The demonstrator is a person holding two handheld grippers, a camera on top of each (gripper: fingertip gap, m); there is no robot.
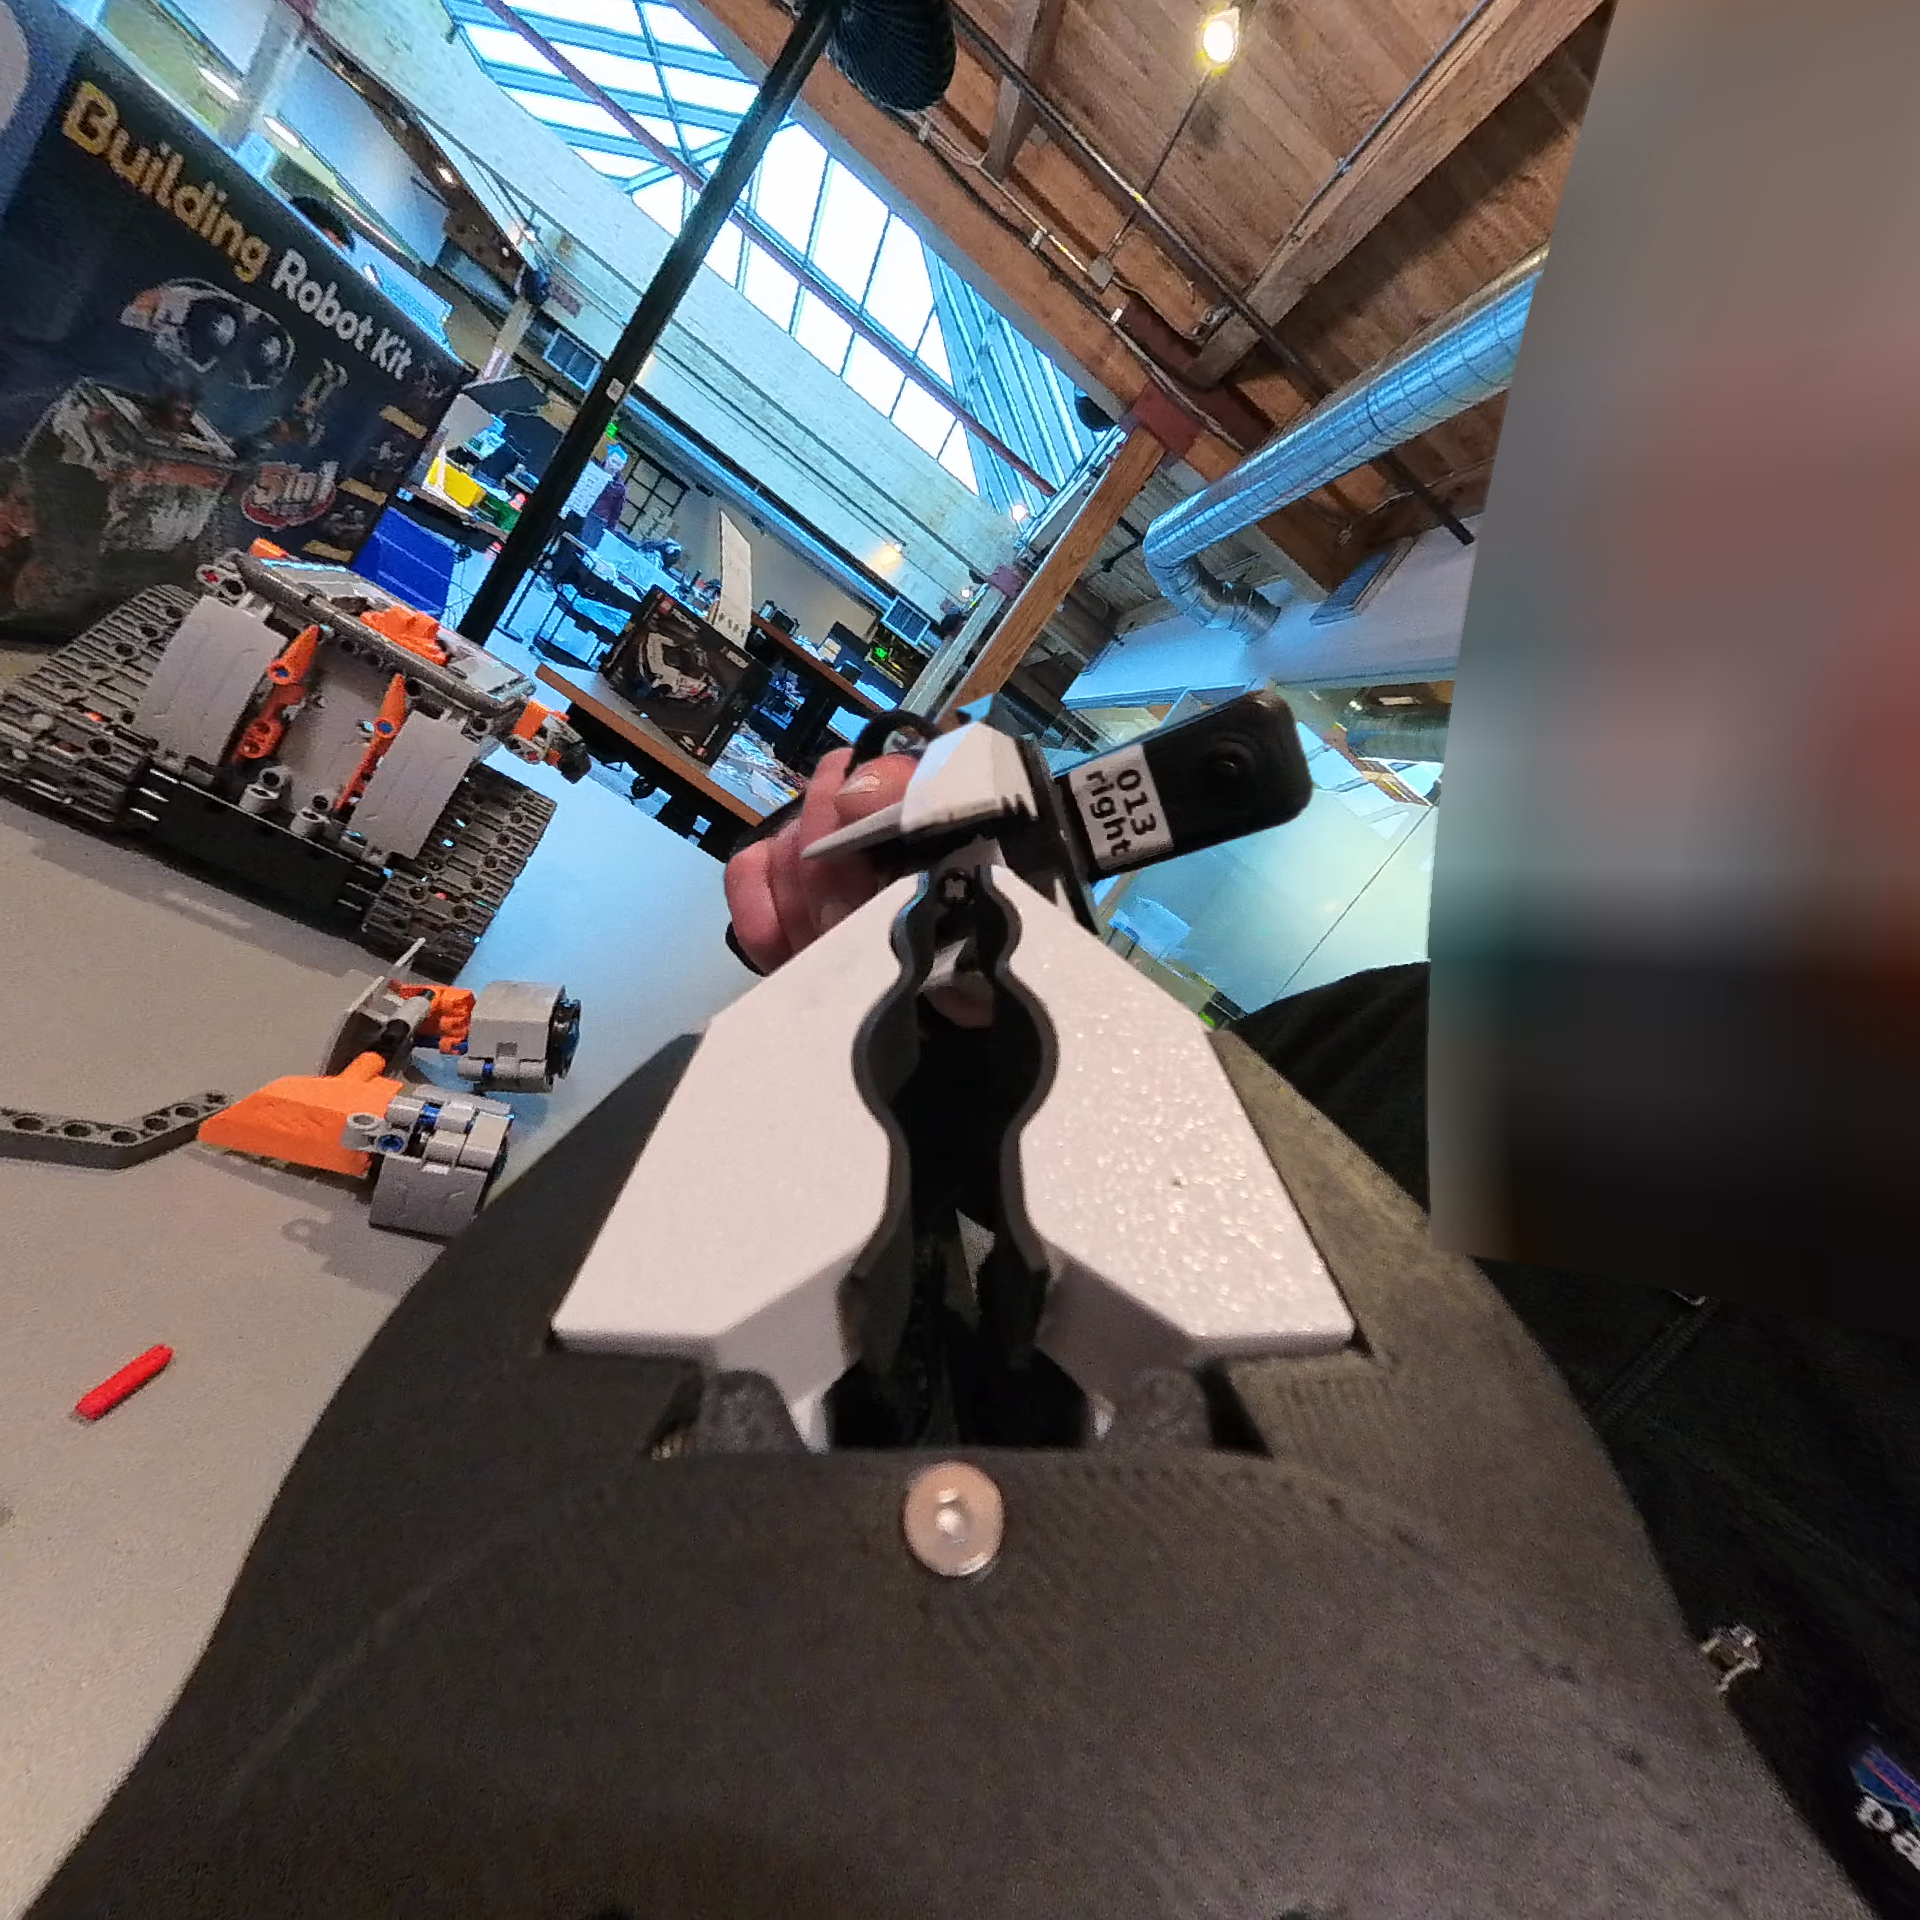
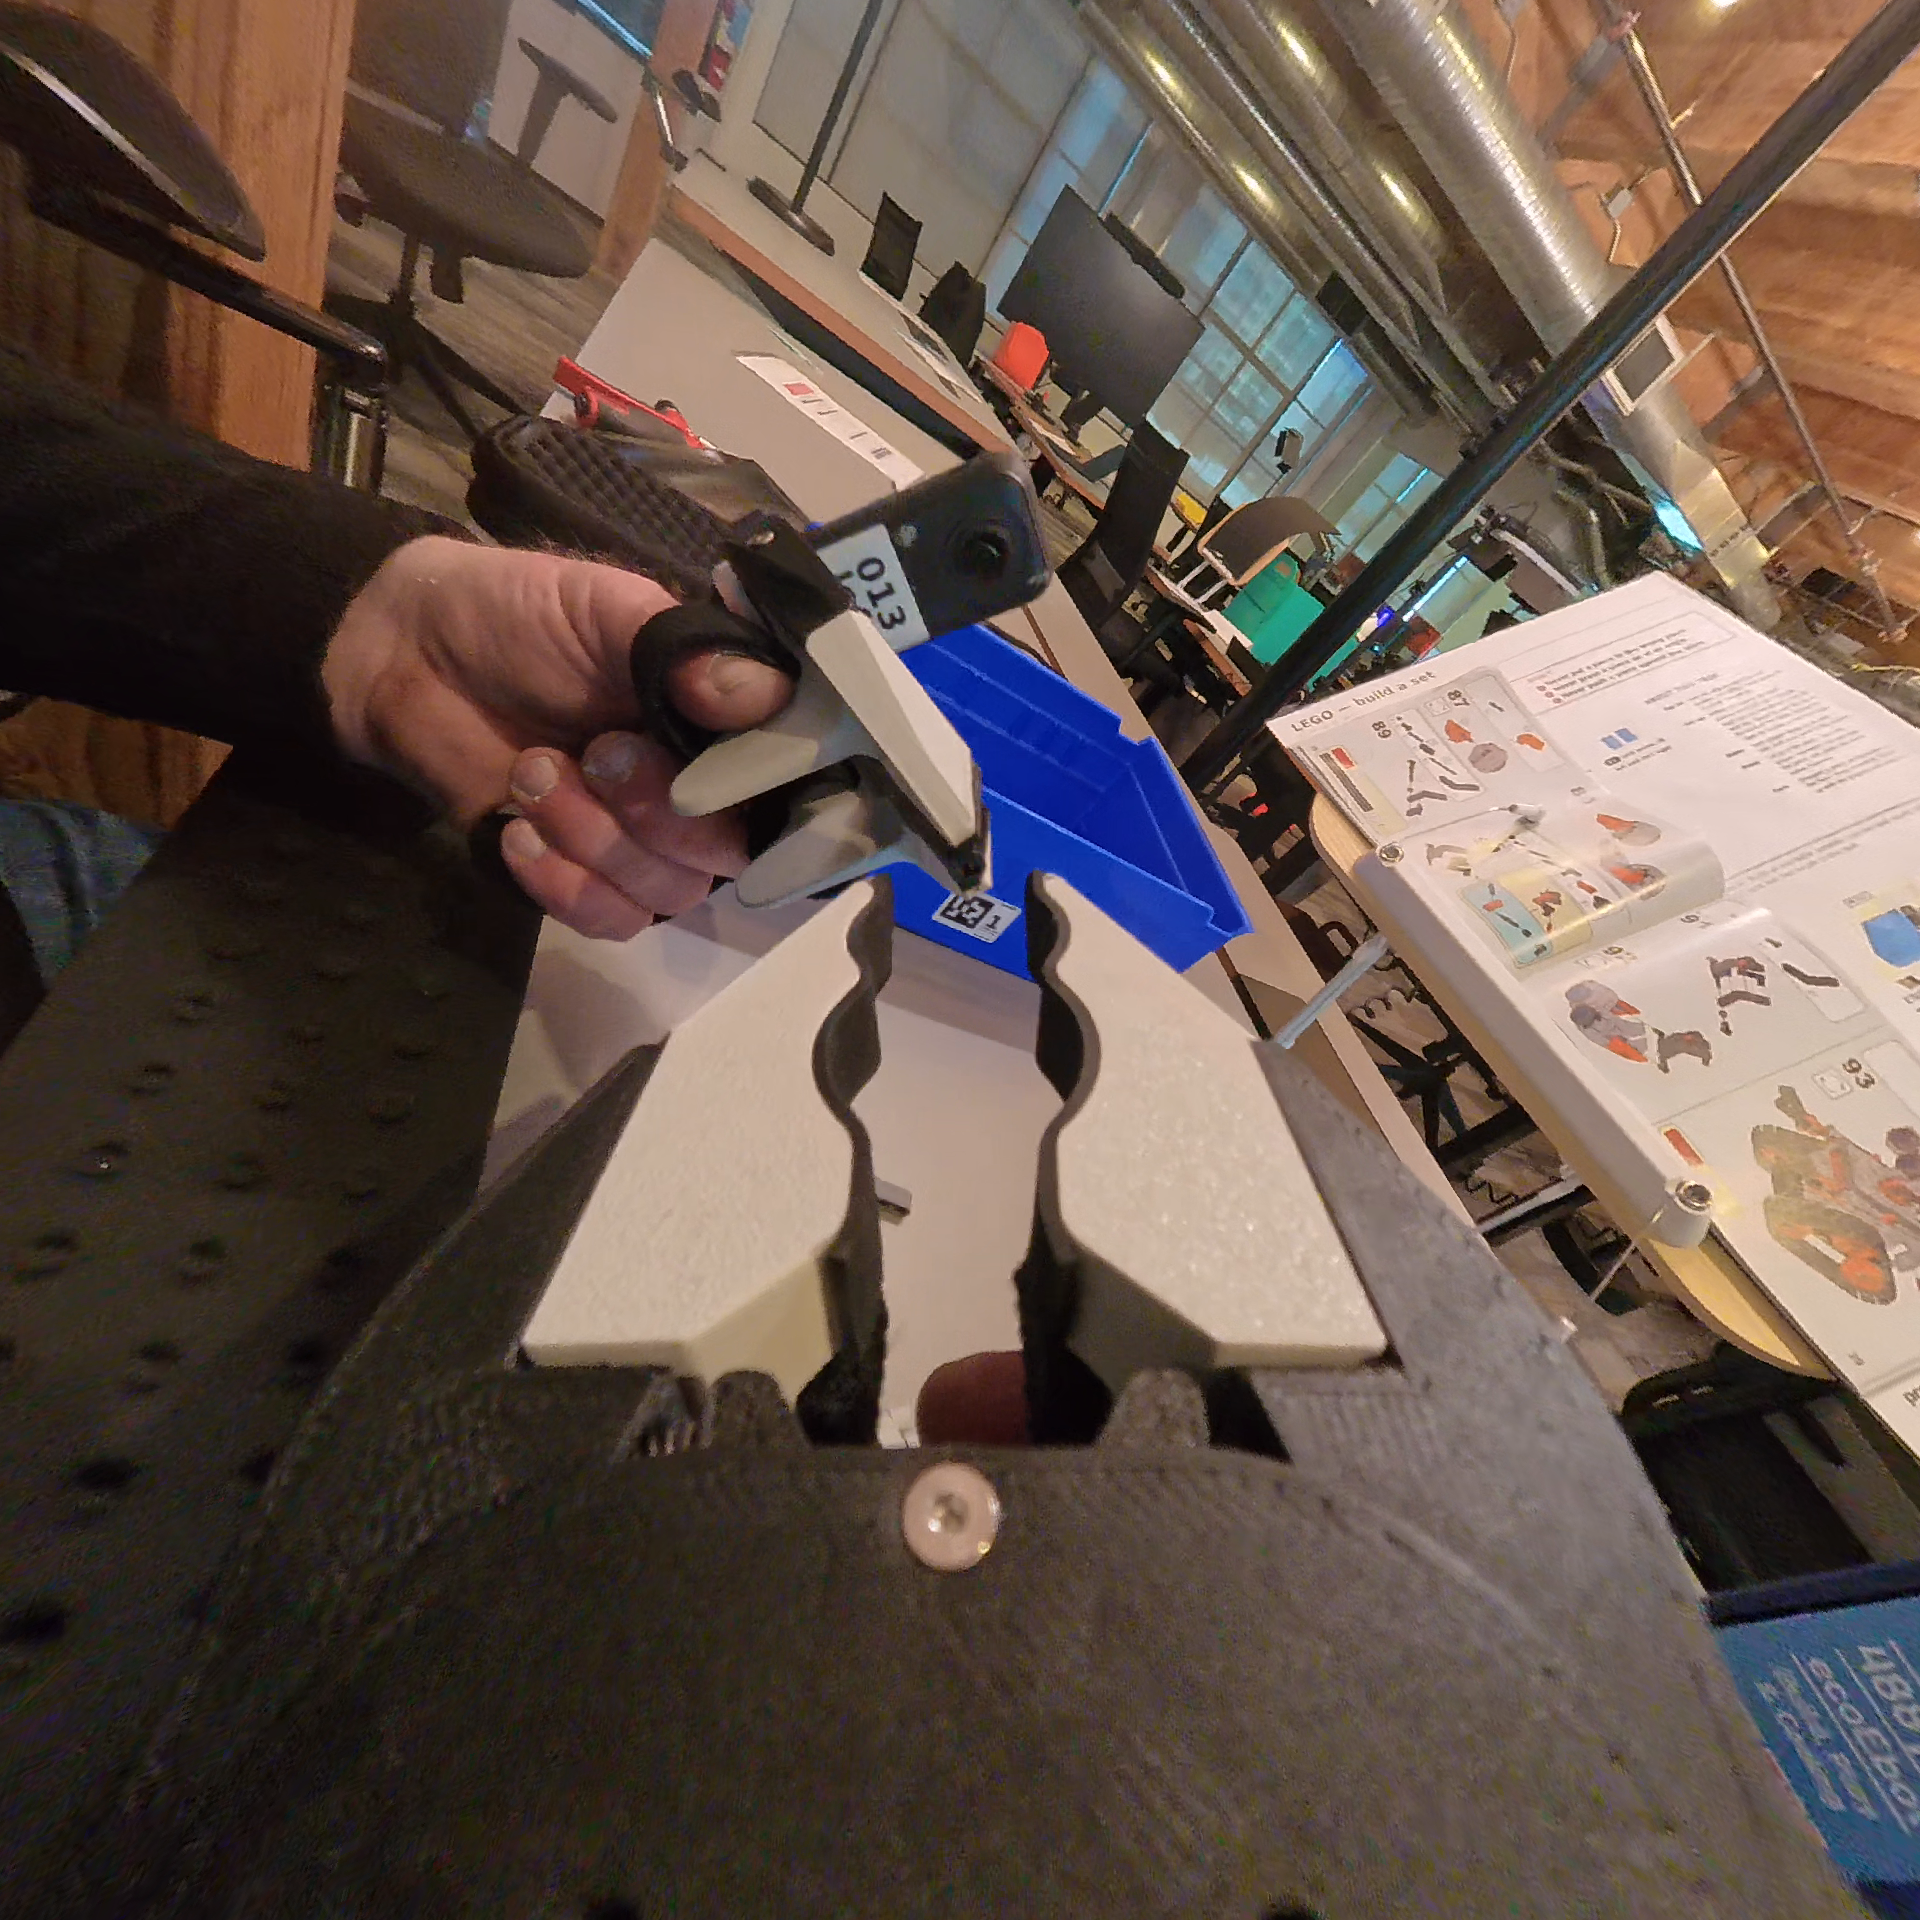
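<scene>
Small black connector pin (image 1: pixel 951 889): pinched in left tool (image 1: pixel 951 914) tips, clear of counter (image 1: pixel 156 1039), facing right tool (image 2: pixel 956 899), parted, empty.

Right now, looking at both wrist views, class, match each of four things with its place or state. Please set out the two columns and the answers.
Column one:
1. left gripper
2. right gripper
3. red pin
4. blue bin

Column two:
A. lying alone on the grey table
B. fingers apart, nothing between them
C. fingertips closed on a small black piece
D. standing just beyond the right gripper's fingertips

Pairs: 1-C, 2-B, 3-A, 4-D
</scene>
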